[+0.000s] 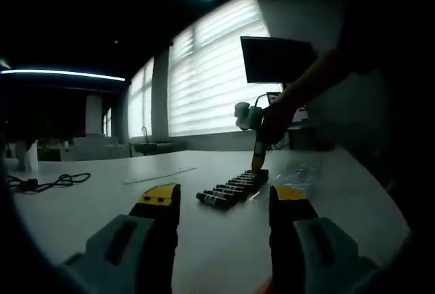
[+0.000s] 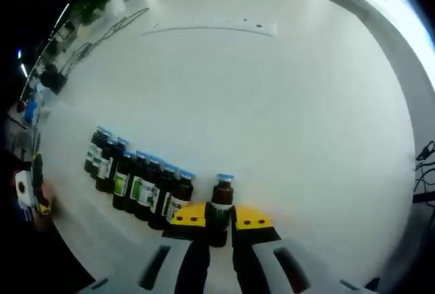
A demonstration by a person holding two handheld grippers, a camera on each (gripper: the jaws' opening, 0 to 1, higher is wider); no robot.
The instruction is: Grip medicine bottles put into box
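Several dark brown medicine bottles [image 2: 139, 184] with blue caps and green labels stand in a row [image 1: 231, 189] on the white table [image 2: 272, 104]. My right gripper [image 2: 219, 218] is shut on one more upright bottle [image 2: 221, 202], just off the row's right end. From the left gripper view, that right gripper [image 1: 257, 158] shows in a person's hand [image 1: 275, 119], over the far end of the row. My left gripper [image 1: 224, 202] is open with nothing between its jaws, low over the table, a short way in front of the row.
A clear ruler-like strip [image 2: 211, 28] [image 1: 160, 174] lies farther out on the table. Black cables [image 1: 47, 182] [image 2: 112, 26] trail along one side. Something clear and flat [image 1: 299, 170] lies beside the row. A dark monitor [image 1: 275, 60] stands by the blinds.
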